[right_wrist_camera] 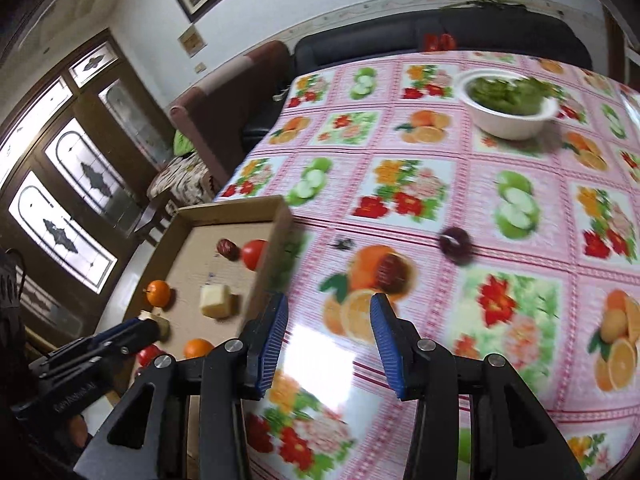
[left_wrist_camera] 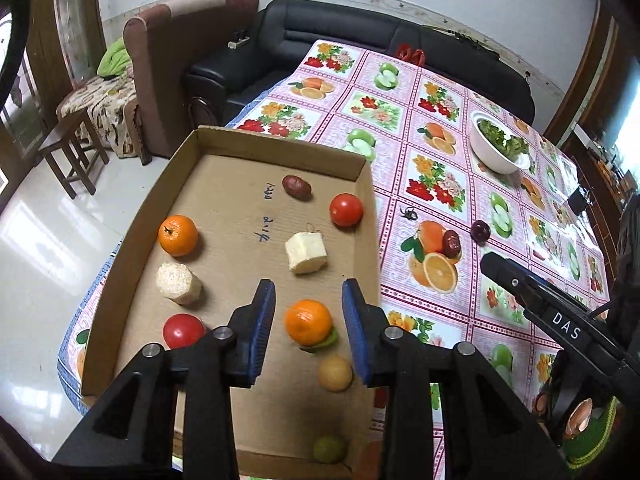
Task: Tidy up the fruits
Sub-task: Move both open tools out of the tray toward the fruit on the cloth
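Left wrist view: left gripper (left_wrist_camera: 308, 320) hangs over the cardboard tray (left_wrist_camera: 366, 184), jaws apart, pads not pressing the mandarin (left_wrist_camera: 308, 319) that lies on the tray floor between them by the tray's right wall. Other fruits sit spread over the tray. Right gripper (right_wrist_camera: 329, 322) hovers over the tablecloth (right_wrist_camera: 520, 320) just right of that wall, jaws apart, nothing in them. Two dark fruits remain outside: a red date (right_wrist_camera: 392, 274) and a round plum-like one (right_wrist_camera: 456, 243), mid-table. Risks, judged: date blends into the printed orange, easy to misaim; round one may roll if nudged; view blurred.
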`<state>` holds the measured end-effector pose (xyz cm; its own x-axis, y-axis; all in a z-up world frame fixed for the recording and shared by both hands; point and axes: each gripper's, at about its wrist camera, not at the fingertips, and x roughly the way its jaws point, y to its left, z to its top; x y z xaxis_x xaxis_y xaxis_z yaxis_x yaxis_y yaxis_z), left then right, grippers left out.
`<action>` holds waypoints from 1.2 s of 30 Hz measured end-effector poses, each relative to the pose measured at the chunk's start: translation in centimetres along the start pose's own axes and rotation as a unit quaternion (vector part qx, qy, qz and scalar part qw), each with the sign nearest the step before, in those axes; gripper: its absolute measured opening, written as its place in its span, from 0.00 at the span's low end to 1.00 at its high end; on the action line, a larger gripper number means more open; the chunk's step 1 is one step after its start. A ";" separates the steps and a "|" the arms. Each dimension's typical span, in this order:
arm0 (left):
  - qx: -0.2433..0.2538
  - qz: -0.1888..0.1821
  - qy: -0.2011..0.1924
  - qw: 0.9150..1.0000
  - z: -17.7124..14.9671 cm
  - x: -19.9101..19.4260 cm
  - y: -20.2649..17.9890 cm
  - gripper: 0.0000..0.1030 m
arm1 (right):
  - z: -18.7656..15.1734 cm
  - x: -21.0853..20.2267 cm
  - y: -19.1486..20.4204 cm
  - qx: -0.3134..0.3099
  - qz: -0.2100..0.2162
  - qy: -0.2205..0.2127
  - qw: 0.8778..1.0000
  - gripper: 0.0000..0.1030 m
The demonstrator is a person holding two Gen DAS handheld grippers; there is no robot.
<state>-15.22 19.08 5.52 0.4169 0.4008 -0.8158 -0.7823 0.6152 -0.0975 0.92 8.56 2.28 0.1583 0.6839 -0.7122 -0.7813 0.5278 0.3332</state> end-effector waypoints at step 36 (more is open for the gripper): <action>0.070 -0.080 0.050 0.993 -2.3 0.8 -9.3 0.38 | -2.2 -3.0 -7.6 0.015 -0.083 -0.016 0.996 0.53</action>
<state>-8.71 12.10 4.45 0.4781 0.2253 -0.8489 -0.6349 0.7565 -0.1568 5.04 1.37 0.49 0.3030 0.6017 -0.7391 -0.7249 0.6489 0.2311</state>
